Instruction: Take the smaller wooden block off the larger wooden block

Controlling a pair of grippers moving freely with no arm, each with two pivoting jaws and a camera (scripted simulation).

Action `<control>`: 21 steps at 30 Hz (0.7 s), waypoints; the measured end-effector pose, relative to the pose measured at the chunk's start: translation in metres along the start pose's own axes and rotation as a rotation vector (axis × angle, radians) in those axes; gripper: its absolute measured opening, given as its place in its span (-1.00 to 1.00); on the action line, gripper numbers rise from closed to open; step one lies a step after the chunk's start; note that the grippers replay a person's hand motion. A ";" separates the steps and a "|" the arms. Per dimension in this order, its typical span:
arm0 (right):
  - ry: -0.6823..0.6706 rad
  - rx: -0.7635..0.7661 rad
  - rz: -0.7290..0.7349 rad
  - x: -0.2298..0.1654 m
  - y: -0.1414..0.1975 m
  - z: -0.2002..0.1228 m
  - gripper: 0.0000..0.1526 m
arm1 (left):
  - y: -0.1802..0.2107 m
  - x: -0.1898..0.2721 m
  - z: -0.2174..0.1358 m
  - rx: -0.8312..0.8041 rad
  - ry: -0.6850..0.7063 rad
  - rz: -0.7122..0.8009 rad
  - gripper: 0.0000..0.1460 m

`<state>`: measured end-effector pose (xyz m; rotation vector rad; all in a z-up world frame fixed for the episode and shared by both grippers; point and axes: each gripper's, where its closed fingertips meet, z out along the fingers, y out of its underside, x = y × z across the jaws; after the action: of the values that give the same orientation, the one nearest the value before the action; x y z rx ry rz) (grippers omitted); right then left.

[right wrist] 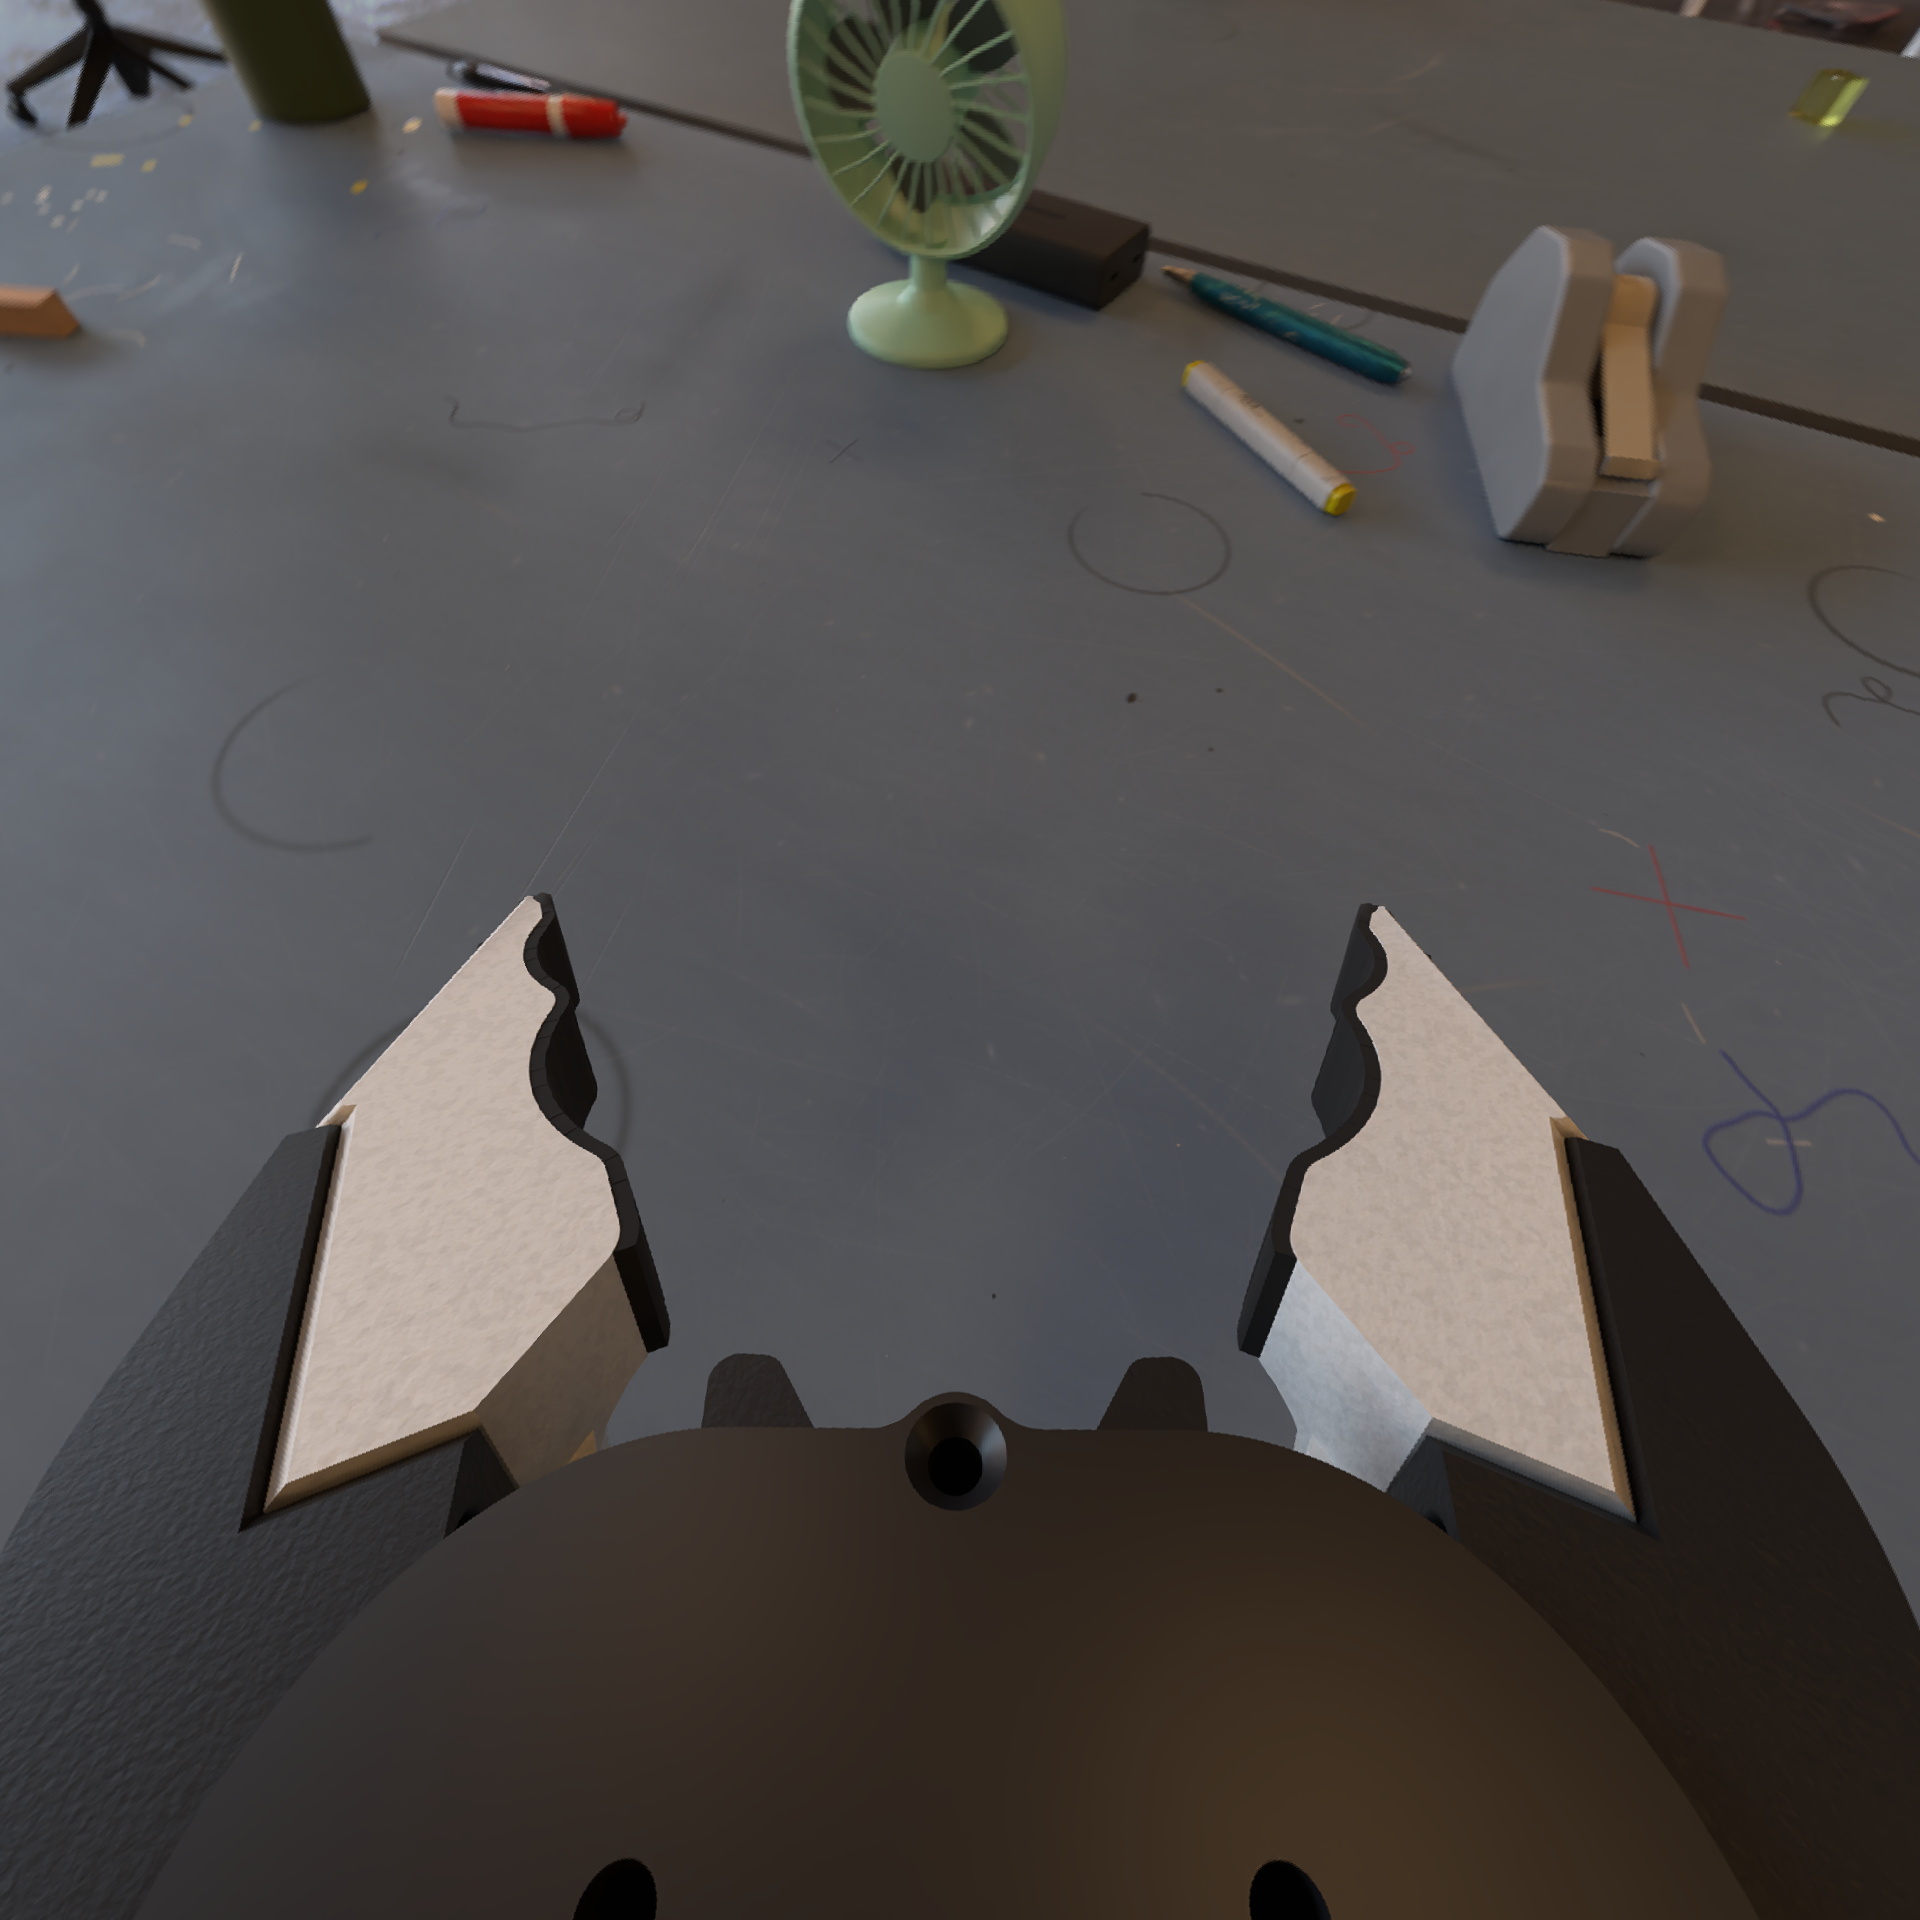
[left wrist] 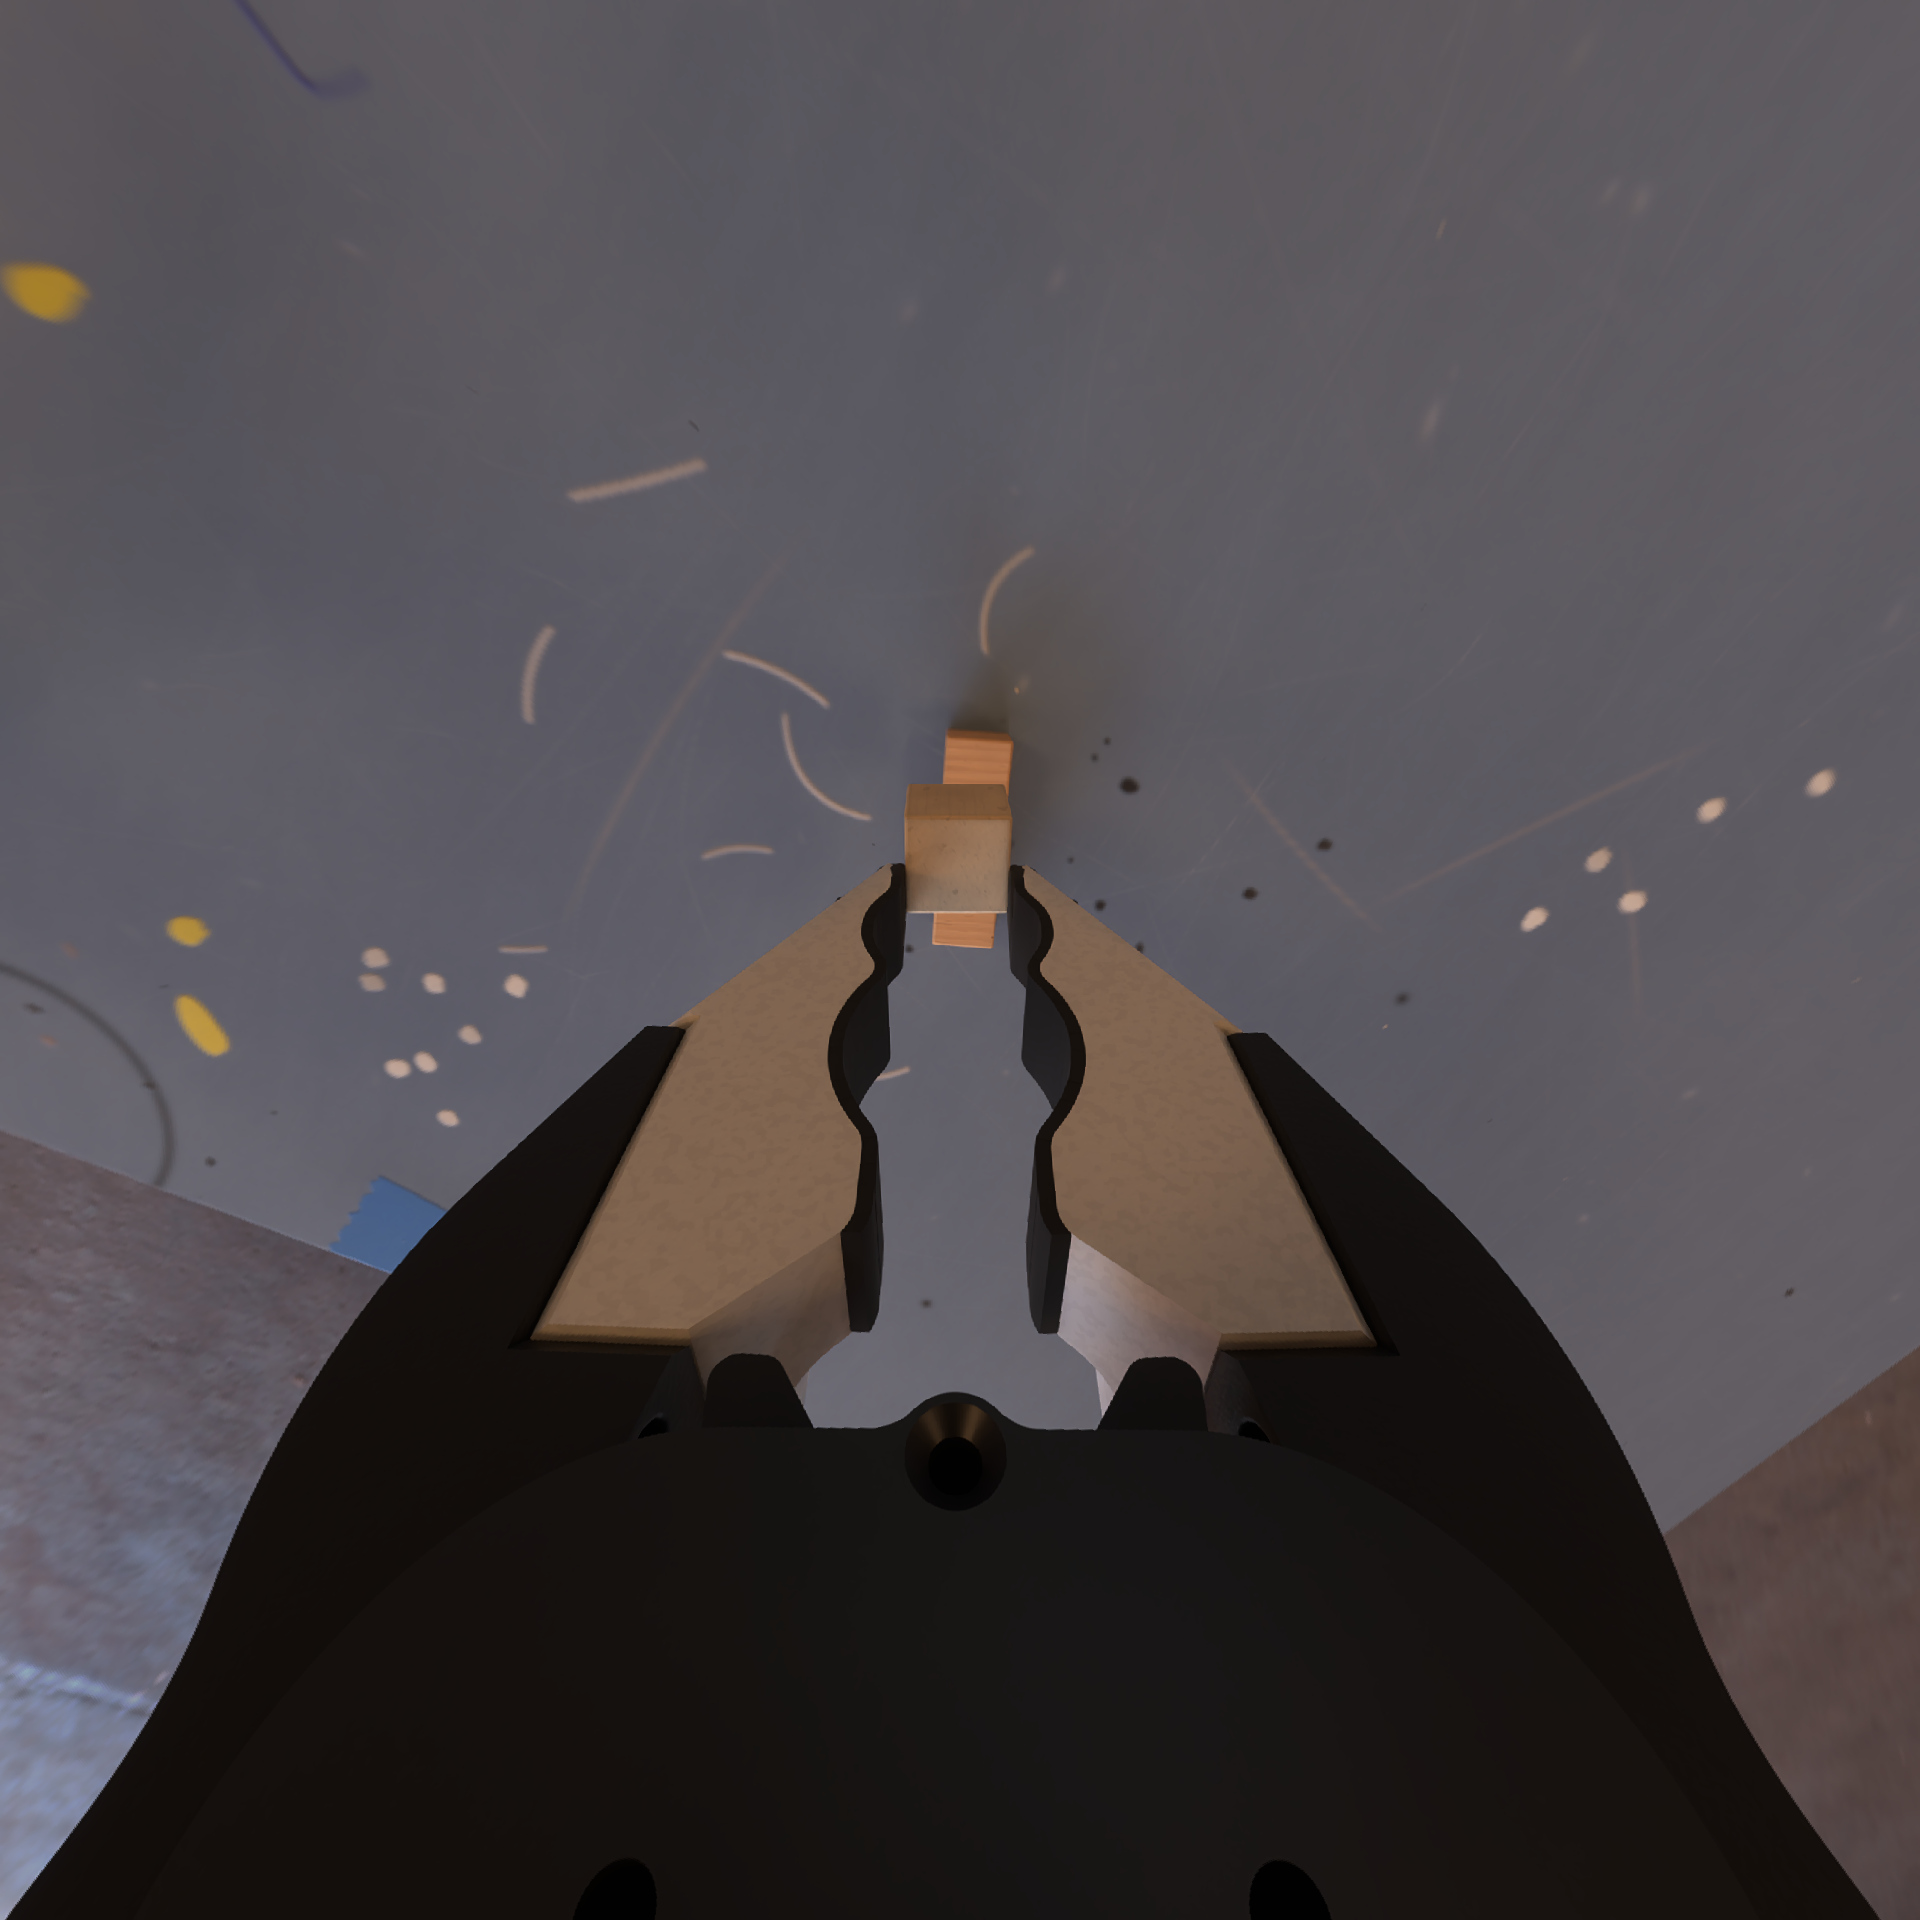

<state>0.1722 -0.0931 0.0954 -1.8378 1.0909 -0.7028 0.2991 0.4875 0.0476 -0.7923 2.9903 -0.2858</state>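
Observation:
In the left wrist view I look down on the grey table. My left gripper point(left wrist: 956, 883) is shut on the smaller wooden block point(left wrist: 956, 857), a pale cube held between the fingertips. Beneath it lies the larger wooden block point(left wrist: 977, 761), orange-brown, its ends showing beyond the cube at the far and near sides. I cannot tell whether the cube still touches it. My right gripper point(right wrist: 956, 935) is open and empty above bare table. Neither block shows in the right wrist view.
The right wrist view shows a green desk fan point(right wrist: 925, 177), a black box point(right wrist: 1070, 249), a white marker point(right wrist: 1262, 436), a teal pen point(right wrist: 1288, 324), a grey chunky object point(right wrist: 1590, 405), a red marker point(right wrist: 530, 112) and a wooden piece point(right wrist: 36, 312). The table's near edge point(left wrist: 395, 1226) shows.

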 end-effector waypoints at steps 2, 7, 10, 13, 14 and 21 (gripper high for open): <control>-0.029 -0.022 -0.039 -0.007 0.003 0.001 0.87 | -0.008 -0.003 -0.016 0.070 -0.015 -0.026 -0.74; -0.019 -0.030 -0.080 -0.008 0.007 0.005 0.86 | -0.038 -0.002 -0.066 0.278 -0.039 -0.069 -0.74; 0.043 -0.042 -0.053 -0.002 0.010 0.009 0.76 | -0.060 0.008 -0.089 0.364 -0.035 -0.062 -0.74; 0.067 -0.068 -0.113 -0.002 0.012 0.011 0.75 | -0.080 0.022 -0.099 0.382 -0.046 -0.023 -0.74; 0.065 -0.082 -0.145 -0.003 0.014 0.011 0.74 | -0.087 0.028 -0.101 0.390 -0.047 -0.007 -0.74; 0.077 -0.095 -0.156 -0.004 0.018 0.013 0.70 | -0.156 0.096 -0.109 0.484 0.006 0.130 -0.74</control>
<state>0.1739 -0.0886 0.0732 -2.0074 1.0534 -0.8308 0.2827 0.3251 0.1850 -0.5407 2.7698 -0.9543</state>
